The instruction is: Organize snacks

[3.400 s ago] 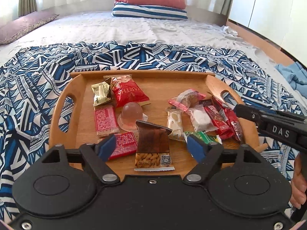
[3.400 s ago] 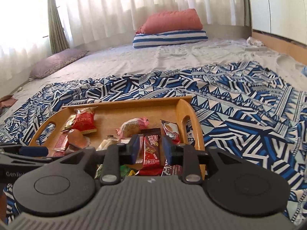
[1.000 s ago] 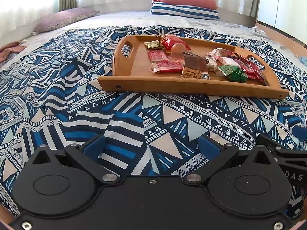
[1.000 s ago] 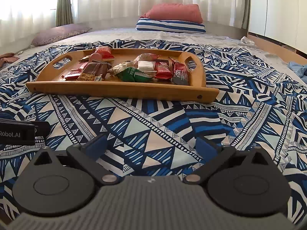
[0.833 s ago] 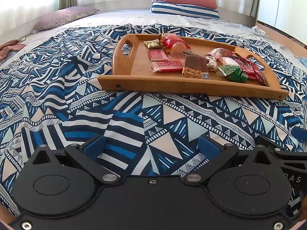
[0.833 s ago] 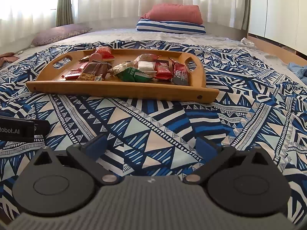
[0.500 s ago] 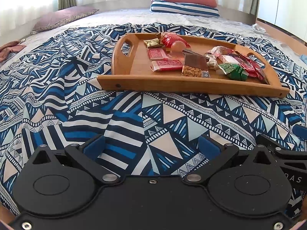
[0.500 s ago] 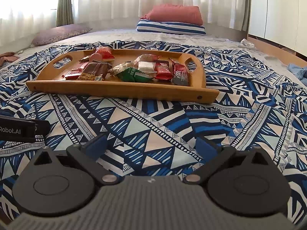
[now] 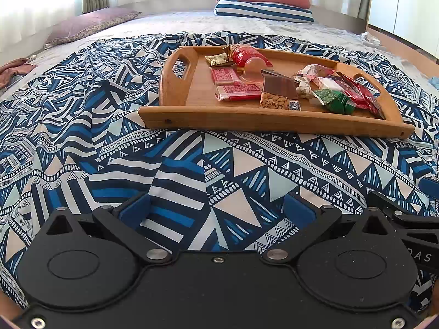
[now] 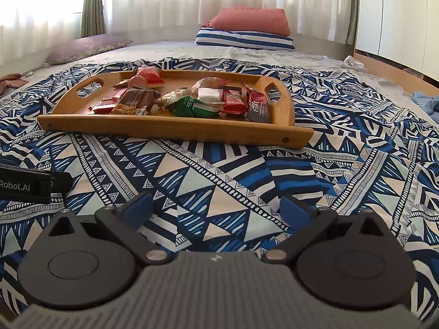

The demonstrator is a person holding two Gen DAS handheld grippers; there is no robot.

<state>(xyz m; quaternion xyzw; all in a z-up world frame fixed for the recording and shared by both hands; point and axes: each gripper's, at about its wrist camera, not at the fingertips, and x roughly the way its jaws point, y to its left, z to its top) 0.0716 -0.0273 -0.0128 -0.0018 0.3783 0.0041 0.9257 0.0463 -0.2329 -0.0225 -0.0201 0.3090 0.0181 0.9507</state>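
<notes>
- Holding both tools low over the patterned blanket [image 9: 192, 164], we kept the left gripper [image 9: 216, 208] and right gripper [image 10: 216, 205] spread wide, gripping nothing.
- We saw the snacks [image 9: 277, 93] lying in the wooden tray [image 9: 247, 120], well apart from both.

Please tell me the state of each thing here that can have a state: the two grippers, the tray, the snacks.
left gripper: open, empty, above the blanket.
right gripper: open, empty, above the blanket.
wooden tray: flat on the blanket, holding snacks.
almond packet: sealed, lying on the tray.
green packet: sealed, on the tray.
</notes>
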